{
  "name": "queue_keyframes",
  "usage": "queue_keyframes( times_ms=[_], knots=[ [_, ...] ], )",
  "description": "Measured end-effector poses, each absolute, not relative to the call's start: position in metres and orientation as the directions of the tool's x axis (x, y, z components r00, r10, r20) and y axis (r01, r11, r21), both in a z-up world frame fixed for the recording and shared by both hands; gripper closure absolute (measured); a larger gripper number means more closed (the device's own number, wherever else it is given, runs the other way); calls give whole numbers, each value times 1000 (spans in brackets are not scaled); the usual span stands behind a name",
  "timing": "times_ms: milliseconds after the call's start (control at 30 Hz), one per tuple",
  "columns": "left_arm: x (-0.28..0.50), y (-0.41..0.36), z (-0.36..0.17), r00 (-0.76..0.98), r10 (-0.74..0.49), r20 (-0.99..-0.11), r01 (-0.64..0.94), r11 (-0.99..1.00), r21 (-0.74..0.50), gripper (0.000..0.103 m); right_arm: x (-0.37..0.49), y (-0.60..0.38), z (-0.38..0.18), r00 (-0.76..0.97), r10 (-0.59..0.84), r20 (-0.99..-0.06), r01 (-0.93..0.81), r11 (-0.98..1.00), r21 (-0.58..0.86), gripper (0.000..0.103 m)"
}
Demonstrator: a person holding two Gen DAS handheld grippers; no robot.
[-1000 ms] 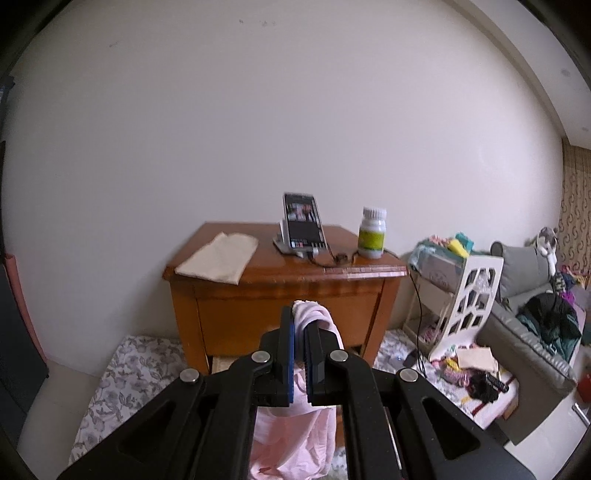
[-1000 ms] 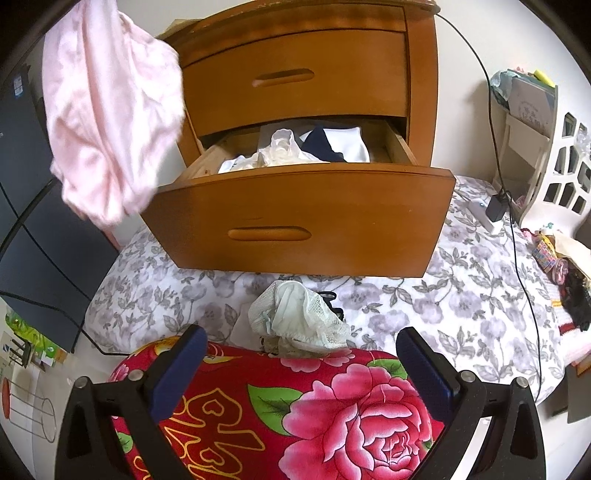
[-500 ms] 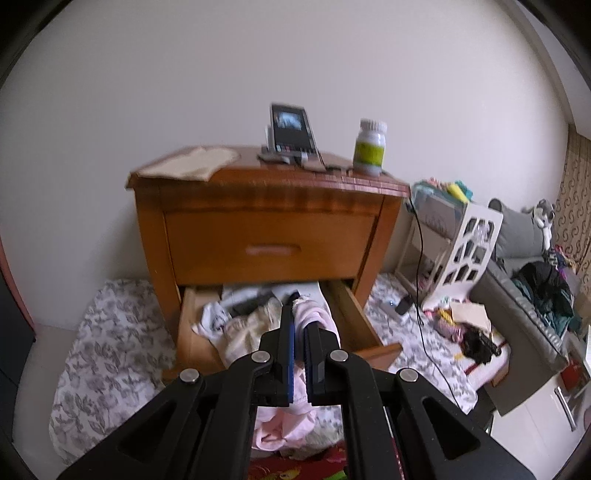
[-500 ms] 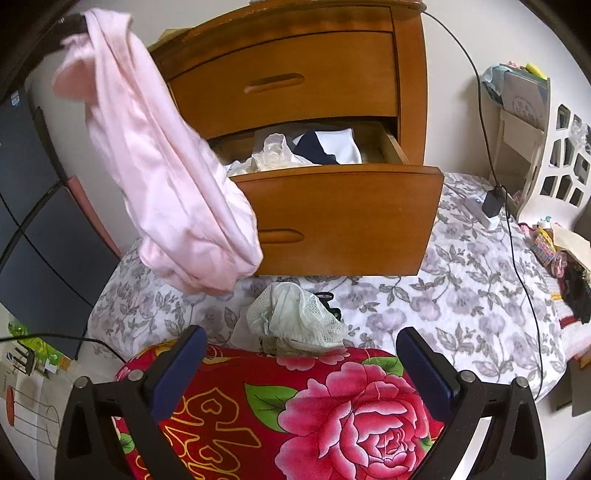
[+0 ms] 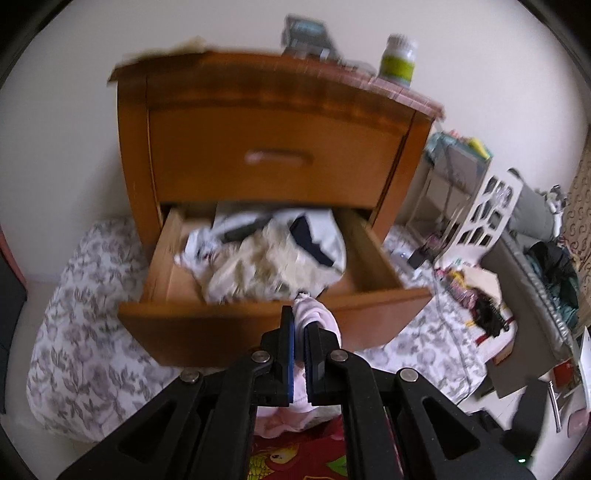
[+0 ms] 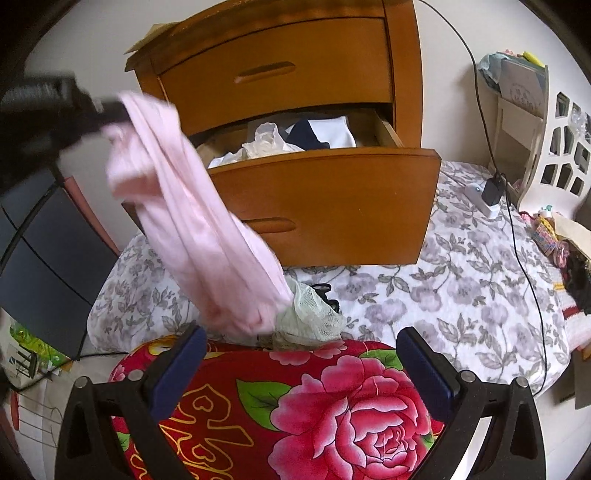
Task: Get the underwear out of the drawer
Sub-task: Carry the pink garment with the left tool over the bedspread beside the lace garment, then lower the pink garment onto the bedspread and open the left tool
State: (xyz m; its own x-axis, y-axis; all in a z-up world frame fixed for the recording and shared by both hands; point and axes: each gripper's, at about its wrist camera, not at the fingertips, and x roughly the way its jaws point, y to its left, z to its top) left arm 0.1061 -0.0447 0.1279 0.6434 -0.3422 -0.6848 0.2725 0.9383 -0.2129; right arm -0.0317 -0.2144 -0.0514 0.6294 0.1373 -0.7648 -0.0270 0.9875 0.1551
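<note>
My left gripper (image 5: 299,325) is shut on pink underwear (image 5: 316,317), which hangs below its fingers in front of the open lower drawer (image 5: 236,325). In the right wrist view the same pink underwear (image 6: 199,221) dangles from the left gripper (image 6: 110,107) at upper left, its lower end over a pale lace garment (image 6: 314,317). That lace piece lies at the far edge of a red floral cushion (image 6: 295,406). The drawer (image 6: 332,206) holds white, cream and navy clothes (image 5: 273,258). My right gripper (image 6: 301,350) stands open over the cushion, holding nothing.
The wooden nightstand (image 5: 266,147) carries a phone stand (image 5: 306,33) and a pill bottle (image 5: 399,59). A grey floral mat (image 6: 461,280) covers the floor, with a charger and cable (image 6: 491,192). A white cut-out rack (image 5: 487,214) and clutter sit at right.
The left gripper has tilted down and dropped lower, bringing the pink underwear down from high up towards the lace piece and cushion. The right gripper has stayed open and still.
</note>
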Motion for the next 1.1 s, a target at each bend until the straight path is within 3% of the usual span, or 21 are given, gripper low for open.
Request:
queue_keyframes(
  times_ms=[733,1100],
  knots=[
    [125,-54,-18,440,-277,-854,159,960,-230,99,-26,-210,-67,588,130,-798,-34,990,137,0],
    [128,-51,-51,386,-235,-892,121,972,-203,99,-24,-206,-69,574,127,-809,-42,991,126,0]
  ],
)
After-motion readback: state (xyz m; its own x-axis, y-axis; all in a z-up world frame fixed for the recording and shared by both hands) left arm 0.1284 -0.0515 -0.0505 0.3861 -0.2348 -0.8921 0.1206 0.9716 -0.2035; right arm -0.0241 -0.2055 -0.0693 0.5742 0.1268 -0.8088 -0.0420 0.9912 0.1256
